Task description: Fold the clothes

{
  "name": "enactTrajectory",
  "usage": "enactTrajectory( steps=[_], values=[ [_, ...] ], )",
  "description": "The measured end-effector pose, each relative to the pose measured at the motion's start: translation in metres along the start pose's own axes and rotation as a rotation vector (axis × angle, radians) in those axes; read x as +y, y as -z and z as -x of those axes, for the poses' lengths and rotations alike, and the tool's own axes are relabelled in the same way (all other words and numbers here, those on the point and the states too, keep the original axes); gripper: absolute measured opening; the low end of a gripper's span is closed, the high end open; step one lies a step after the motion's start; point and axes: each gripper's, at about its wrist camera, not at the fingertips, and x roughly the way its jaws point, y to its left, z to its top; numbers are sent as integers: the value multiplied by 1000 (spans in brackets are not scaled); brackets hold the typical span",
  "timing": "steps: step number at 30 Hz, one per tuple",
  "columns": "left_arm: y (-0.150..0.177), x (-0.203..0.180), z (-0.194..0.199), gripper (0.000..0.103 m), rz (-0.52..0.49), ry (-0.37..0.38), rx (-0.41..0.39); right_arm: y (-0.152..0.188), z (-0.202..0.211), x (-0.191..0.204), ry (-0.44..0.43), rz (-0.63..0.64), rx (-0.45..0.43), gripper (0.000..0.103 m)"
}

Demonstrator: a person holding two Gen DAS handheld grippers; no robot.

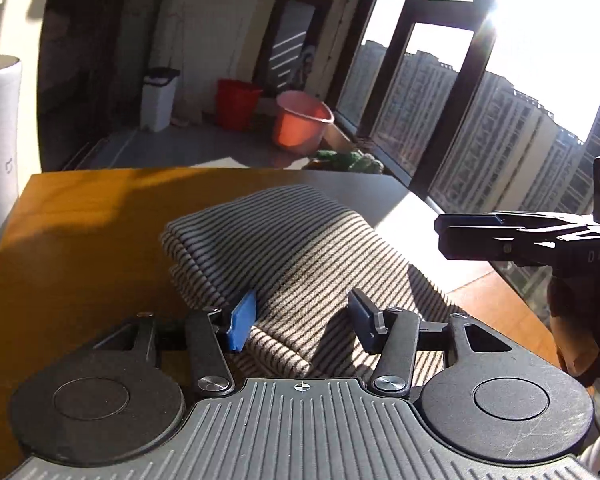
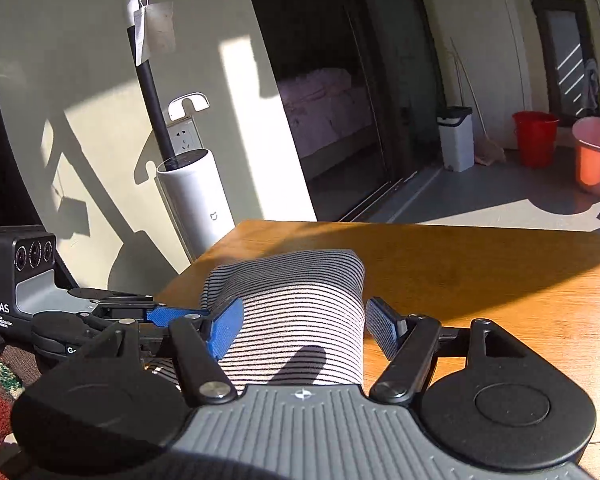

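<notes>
A striped grey-and-black garment [image 1: 296, 256] lies folded into a thick stack on the wooden table [image 1: 80, 240]. My left gripper [image 1: 302, 322] is open, its blue-padded fingers straddling the near end of the stack just above it. My right gripper [image 2: 304, 330] is open too, its fingers either side of the same garment [image 2: 296, 308] from the other side. The right gripper also shows at the right edge of the left wrist view [image 1: 444, 236], apart from the cloth. The left gripper shows at the left of the right wrist view [image 2: 188, 316].
The table [image 2: 480, 280] ends close behind the stack. A white cylinder appliance [image 2: 196, 204] stands by the table's corner. A white bin [image 1: 158, 98], a red bucket [image 1: 236, 104] and a pink bucket [image 1: 300, 126] stand on the floor. Tall windows [image 1: 480, 140] run along the right.
</notes>
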Motion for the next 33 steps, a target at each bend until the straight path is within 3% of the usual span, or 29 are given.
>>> enactTrajectory(
  steps=[4, 6, 10, 14, 16, 17, 22, 26, 31, 33],
  values=[
    [3, -1, 1, 56, -2, -1, 4, -11, -64, -9, 161, 55, 74, 69],
    [4, -1, 1, 56, -2, -7, 5, 2, -92, -7, 193, 98, 133, 69],
    [7, 3, -1, 61, 26, -1, 10, 7, -87, -8, 189, 61, 107, 69],
    [7, 8, 9, 61, 80, 0, 0, 16, -48, -24, 71, -90, 86, 69],
    [11, 10, 16, 68, 116, 4, 4, 27, -29, -33, -5, -174, 84, 70],
    [12, 11, 19, 72, 134, 6, 6, 28, -32, -31, -14, -171, 86, 72],
    [27, 11, 6, 73, 206, 48, 59, 37, -46, -20, -55, -158, 97, 74],
    [32, 16, -3, 65, 232, 84, 60, 44, -58, -10, -89, -148, 105, 71],
    [23, 54, 2, 64, 232, 2, 28, 51, -74, 1, -130, -134, 115, 71],
    [16, 77, 4, 65, 247, -32, 19, 40, -97, 11, -141, -114, 114, 71]
  ],
)
